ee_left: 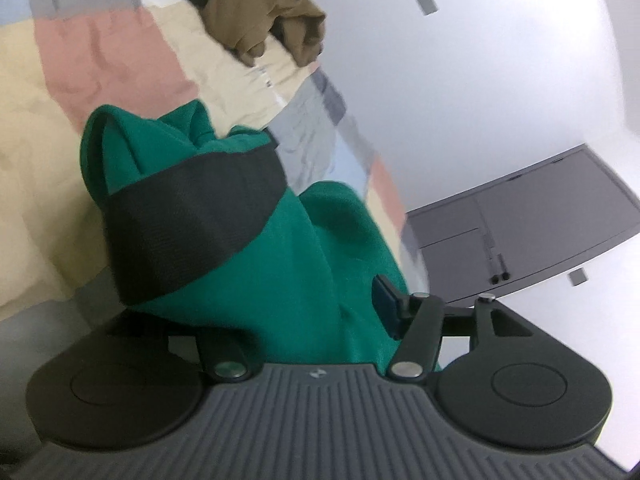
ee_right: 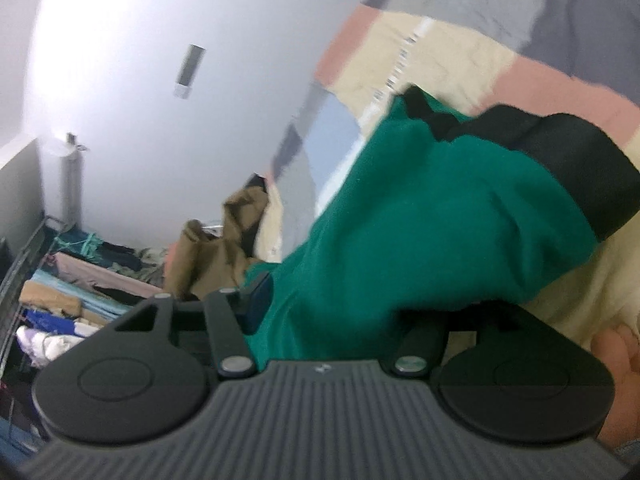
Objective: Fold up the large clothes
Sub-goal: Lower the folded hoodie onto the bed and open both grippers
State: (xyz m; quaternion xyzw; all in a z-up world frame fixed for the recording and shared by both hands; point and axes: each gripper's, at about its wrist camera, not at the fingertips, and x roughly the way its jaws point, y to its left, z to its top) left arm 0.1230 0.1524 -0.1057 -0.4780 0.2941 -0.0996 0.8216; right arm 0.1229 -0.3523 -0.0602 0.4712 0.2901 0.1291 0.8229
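Here the green garment [ee_left: 304, 248] with its black band [ee_left: 188, 216] is seen bunched directly ahead of both claws, lifted above the patchwork bedspread [ee_left: 100, 56]. In the left gripper [ee_left: 304, 320] cloth fills the gap between spread jaws; whether it is pinched cannot be told. The same holds for the right gripper [ee_right: 332, 312]. Neither hand is nearer. Both claws are pointed slightly downward, and the band is run across between them.
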